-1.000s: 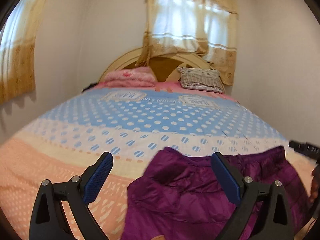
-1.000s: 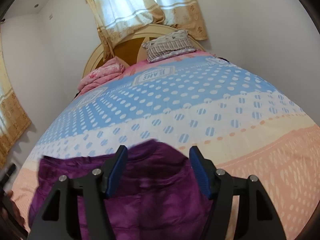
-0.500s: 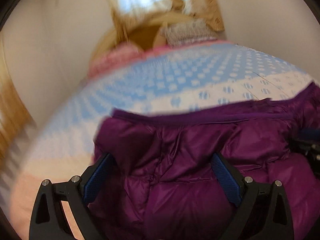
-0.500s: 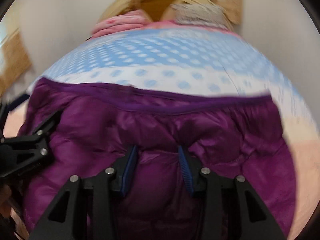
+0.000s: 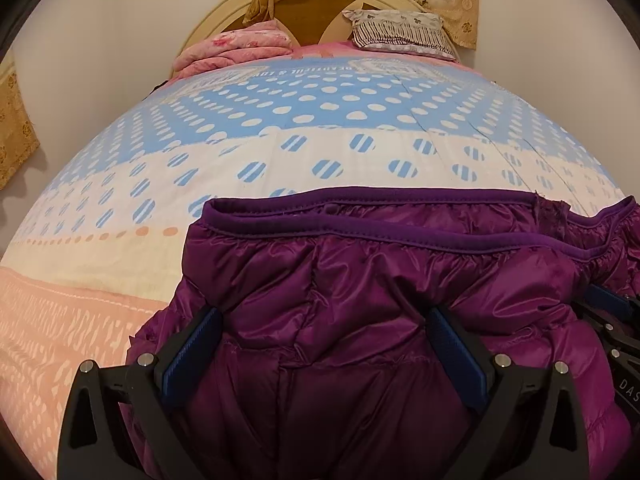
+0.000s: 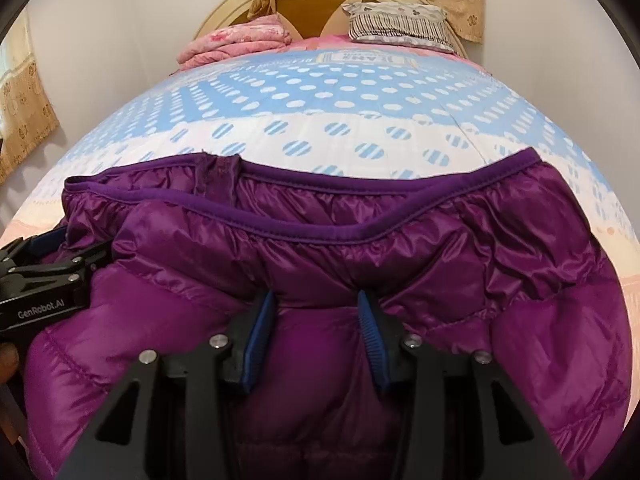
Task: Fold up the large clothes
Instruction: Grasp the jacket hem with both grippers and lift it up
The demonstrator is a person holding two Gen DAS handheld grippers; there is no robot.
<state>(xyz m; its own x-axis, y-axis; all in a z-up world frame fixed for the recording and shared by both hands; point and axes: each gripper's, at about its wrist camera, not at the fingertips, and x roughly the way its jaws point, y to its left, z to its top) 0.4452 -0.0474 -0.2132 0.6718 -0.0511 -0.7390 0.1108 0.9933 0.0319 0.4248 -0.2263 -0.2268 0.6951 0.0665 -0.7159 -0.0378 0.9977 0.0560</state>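
A purple puffer jacket (image 5: 380, 288) lies on the near end of the bed, its banded hem edge toward the headboard; it also fills the right wrist view (image 6: 400, 240). My left gripper (image 5: 324, 320) is wide open, its fingers pressed down on the jacket's left part with fabric bulging between them. My right gripper (image 6: 316, 300) is partly closed with a fold of the jacket between its blue pads. The right gripper shows at the right edge of the left wrist view (image 5: 612, 320), and the left gripper at the left edge of the right wrist view (image 6: 44, 276).
The bed (image 5: 320, 120) has a dotted blue, white and peach cover. A folded pink blanket (image 5: 236, 48) and a striped pillow (image 5: 400, 32) lie at the headboard. Curtains hang behind and at the left wall.
Both grippers dropped down onto the jacket and moved close to it. The right gripper's fingers narrowed around a fold; the left stayed wide open.
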